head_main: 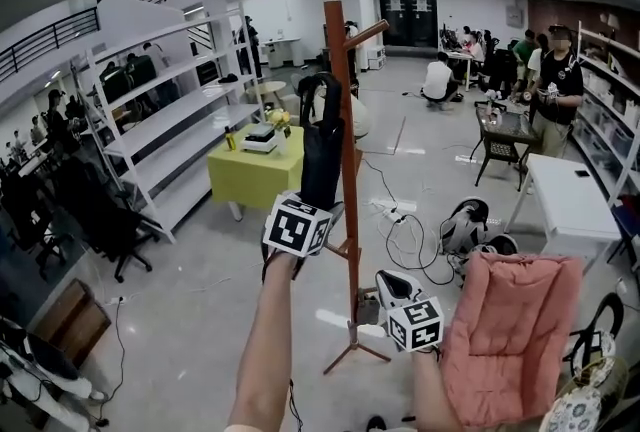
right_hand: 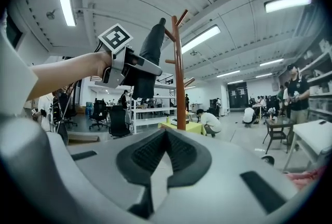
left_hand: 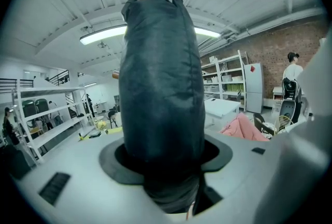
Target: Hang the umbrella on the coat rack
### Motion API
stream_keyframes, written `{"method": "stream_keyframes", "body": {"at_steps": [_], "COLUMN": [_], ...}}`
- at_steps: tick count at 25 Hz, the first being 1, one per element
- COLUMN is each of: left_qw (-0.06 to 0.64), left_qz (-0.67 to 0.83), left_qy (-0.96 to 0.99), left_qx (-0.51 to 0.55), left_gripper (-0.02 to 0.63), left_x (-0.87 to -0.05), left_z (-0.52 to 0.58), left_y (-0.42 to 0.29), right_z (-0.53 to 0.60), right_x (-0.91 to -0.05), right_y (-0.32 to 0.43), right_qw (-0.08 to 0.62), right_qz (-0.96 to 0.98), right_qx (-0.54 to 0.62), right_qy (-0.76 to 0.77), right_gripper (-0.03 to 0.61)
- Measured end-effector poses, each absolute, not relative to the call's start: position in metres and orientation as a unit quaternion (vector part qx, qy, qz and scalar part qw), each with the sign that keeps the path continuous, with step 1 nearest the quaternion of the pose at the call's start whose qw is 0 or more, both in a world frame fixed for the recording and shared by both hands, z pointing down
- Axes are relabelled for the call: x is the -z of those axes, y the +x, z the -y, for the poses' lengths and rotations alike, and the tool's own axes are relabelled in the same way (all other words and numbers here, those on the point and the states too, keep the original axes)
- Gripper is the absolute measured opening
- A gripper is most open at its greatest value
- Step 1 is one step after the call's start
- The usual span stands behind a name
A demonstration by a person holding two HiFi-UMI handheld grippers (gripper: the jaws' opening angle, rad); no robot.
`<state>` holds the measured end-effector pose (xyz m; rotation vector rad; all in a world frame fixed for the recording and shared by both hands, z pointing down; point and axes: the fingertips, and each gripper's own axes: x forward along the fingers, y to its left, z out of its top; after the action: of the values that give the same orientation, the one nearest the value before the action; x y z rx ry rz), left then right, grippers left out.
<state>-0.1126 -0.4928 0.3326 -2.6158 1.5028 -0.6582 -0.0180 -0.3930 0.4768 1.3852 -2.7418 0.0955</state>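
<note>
Black umbrella (head_main: 322, 152), clenched in the left gripper (head_main: 318, 208), is raised beside the coat rack (head_main: 346, 135), needing hooking onto a peg (head_main: 368, 32); right gripper (right_hand: 166, 137) fingers together, empty

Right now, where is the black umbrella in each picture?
Head view: the umbrella is in the middle, upright, just left of the coat rack pole.
Left gripper view: the umbrella fills the middle, very close up.
Right gripper view: the umbrella is in the upper middle, just left of the pole.
Shared landmark: the brown coat rack, seen in the head and right gripper views; the left gripper view doesn't show it.
</note>
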Motion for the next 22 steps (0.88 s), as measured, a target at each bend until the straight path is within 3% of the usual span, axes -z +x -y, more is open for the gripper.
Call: {"method": "stream_keyframes", "body": {"at_steps": [22], "left_qw": [0.004], "left_qz": [-0.478], "left_qy": [-0.85], "left_qx": [0.223], "left_gripper": [0.265], "left_x": [-0.359], "left_z": [0.506], "left_y": [-0.109], "right_z": [0.392], "right_x": [-0.499], "right_y": [-0.006], "right_qw": [0.055], "right_qz": [0.884], "right_qx": [-0.044], "right_qy": [0.461], "right_gripper": [0.005]}}
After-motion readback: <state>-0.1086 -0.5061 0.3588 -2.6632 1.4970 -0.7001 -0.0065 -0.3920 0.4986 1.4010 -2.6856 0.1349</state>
